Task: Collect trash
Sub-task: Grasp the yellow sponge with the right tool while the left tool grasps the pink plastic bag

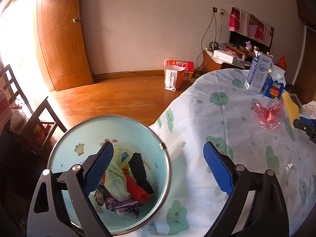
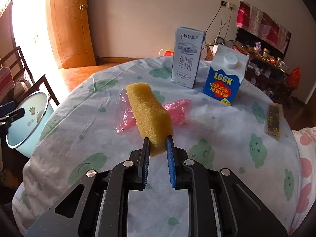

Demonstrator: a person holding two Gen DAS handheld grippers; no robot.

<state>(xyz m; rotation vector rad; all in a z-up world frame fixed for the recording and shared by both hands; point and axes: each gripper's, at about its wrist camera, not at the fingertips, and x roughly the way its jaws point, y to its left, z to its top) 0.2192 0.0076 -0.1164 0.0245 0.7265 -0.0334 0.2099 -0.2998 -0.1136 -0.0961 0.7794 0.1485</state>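
My right tongs [image 2: 158, 140] pinch one yellow sponge [image 2: 149, 110] above the desk [image 2: 197, 130], its long axis pointing away from me toward two cartons [image 2: 186, 57]. Left tongs [image 1: 158, 165] spread over one bin [image 1: 65, 148].

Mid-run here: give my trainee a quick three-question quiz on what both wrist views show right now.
1. True or false: the right gripper is shut on the yellow sponge.
2. Which lies under the lifted sponge: A) gold wrapper B) pink plastic film C) tall milk carton?
3. Fill in: the open left gripper hangs partly over the light blue ____, which holds trash.

Key: 1 true; 2 B; 3 bin.
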